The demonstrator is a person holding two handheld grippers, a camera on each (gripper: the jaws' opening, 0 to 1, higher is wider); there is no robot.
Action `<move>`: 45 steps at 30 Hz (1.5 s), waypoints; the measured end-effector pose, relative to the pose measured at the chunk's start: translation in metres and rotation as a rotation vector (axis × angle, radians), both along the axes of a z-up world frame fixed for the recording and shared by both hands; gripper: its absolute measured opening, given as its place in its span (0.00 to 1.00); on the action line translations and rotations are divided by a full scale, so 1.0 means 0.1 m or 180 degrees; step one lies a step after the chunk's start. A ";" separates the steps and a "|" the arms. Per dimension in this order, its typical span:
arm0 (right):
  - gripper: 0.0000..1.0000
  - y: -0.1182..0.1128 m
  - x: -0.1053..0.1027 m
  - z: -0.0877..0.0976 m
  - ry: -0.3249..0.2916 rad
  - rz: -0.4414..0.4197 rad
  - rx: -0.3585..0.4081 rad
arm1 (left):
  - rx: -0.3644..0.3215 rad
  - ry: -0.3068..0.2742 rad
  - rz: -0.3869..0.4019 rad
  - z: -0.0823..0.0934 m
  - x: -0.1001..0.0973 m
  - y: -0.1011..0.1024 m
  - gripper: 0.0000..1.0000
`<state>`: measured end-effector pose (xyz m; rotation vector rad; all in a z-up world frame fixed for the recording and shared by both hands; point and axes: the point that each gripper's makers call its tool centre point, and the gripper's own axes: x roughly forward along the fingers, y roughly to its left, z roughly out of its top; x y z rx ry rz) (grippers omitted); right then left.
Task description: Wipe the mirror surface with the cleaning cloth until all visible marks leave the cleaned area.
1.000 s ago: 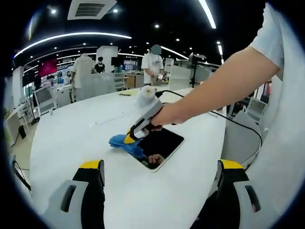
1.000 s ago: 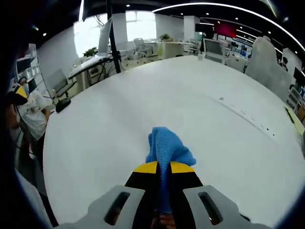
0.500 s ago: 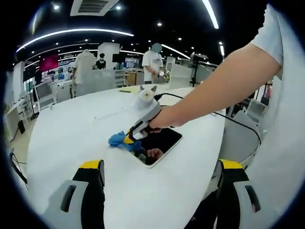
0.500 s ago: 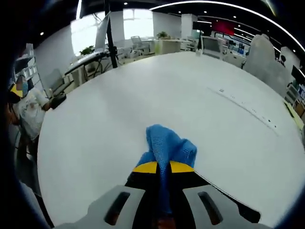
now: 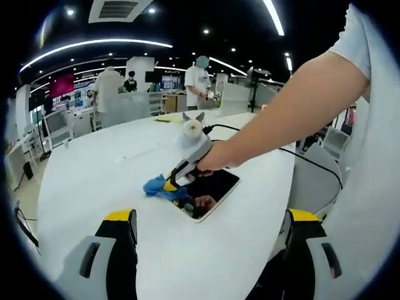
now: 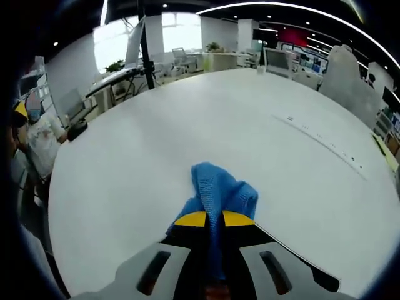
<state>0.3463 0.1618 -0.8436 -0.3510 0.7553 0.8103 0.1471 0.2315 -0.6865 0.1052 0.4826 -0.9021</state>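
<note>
Right tongs clamp the cloth at the mirror edge; left tongs gape apart (idle). Press flat, sweep overlapping strokes across the glass.

Left gripper view looks across the table from farther back; right gripper view sits close over the same cloth

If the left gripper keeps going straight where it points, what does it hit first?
Probably the white table, just short of the mirror and blue cloth that the right gripper holds. The left gripper is open; depth is uncertain.
</note>
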 end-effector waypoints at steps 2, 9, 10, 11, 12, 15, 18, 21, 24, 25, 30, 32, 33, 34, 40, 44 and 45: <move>0.02 -0.01 0.00 0.00 0.0003 0.0013 -0.0014 | -0.0014 -0.0009 0.0019 0.01 0.02 0.02 0.99; 0.02 -0.02 0.01 -0.01 0.0013 0.0026 0.0007 | -0.0011 -0.0018 0.0010 0.00 0.04 0.03 0.99; 0.02 -0.02 0.01 -0.01 0.0015 0.0023 0.0006 | -0.0014 -0.0017 0.0007 0.00 0.04 0.03 0.99; 0.02 -0.02 0.01 -0.01 0.0014 0.0023 0.0001 | -0.0016 -0.0017 0.0003 0.00 0.05 0.03 0.99; 0.02 -0.02 0.01 -0.01 0.0012 0.0021 0.0000 | -0.0014 -0.0016 0.0002 0.00 0.05 0.03 0.99; 0.02 -0.02 0.01 -0.01 0.0027 -0.0006 0.0027 | -0.0006 -0.0031 0.0009 0.01 0.07 0.04 0.99; 0.02 -0.02 0.01 -0.01 0.0021 0.0000 0.0036 | -0.0011 -0.0073 0.0024 0.06 0.08 0.05 0.99; 0.02 -0.03 0.00 -0.01 0.0008 -0.0001 0.0040 | -0.0049 -0.0093 0.0055 0.10 0.10 0.07 0.99; 0.02 -0.04 -0.01 0.00 0.0027 -0.0007 0.0012 | -0.0098 -0.0104 0.0062 0.12 0.10 0.08 0.93; 0.02 -0.05 -0.01 0.00 0.0032 0.0008 -0.0008 | -0.0090 -0.0105 0.0073 0.12 0.10 0.08 0.94; 0.02 -0.07 -0.01 0.00 0.0040 0.0007 -0.0026 | -0.0101 -0.0110 0.0089 0.12 0.10 0.09 0.95; 0.02 -0.09 -0.02 0.00 0.0043 -0.0004 -0.0033 | -0.0115 -0.0117 0.0099 0.13 0.09 0.09 0.96; 0.02 -0.10 -0.02 0.00 0.0047 -0.0008 -0.0034 | -0.0127 -0.0097 0.0094 0.12 0.08 0.08 0.97; 0.02 -0.12 -0.03 0.00 0.0051 -0.0010 -0.0040 | -0.0122 -0.0090 0.0084 0.11 0.07 0.08 0.98; 0.02 -0.23 -0.06 0.00 0.0071 -0.0016 -0.0082 | -0.0063 -0.0034 0.0020 0.08 0.02 0.04 0.99; 0.02 -0.31 -0.07 0.00 0.0069 -0.0052 -0.0101 | -0.0079 -0.0057 0.0011 0.11 0.02 0.03 0.99; 0.02 -0.33 -0.06 -0.01 0.0069 -0.0063 -0.0103 | -0.0078 -0.0062 0.0007 0.11 0.01 0.02 0.99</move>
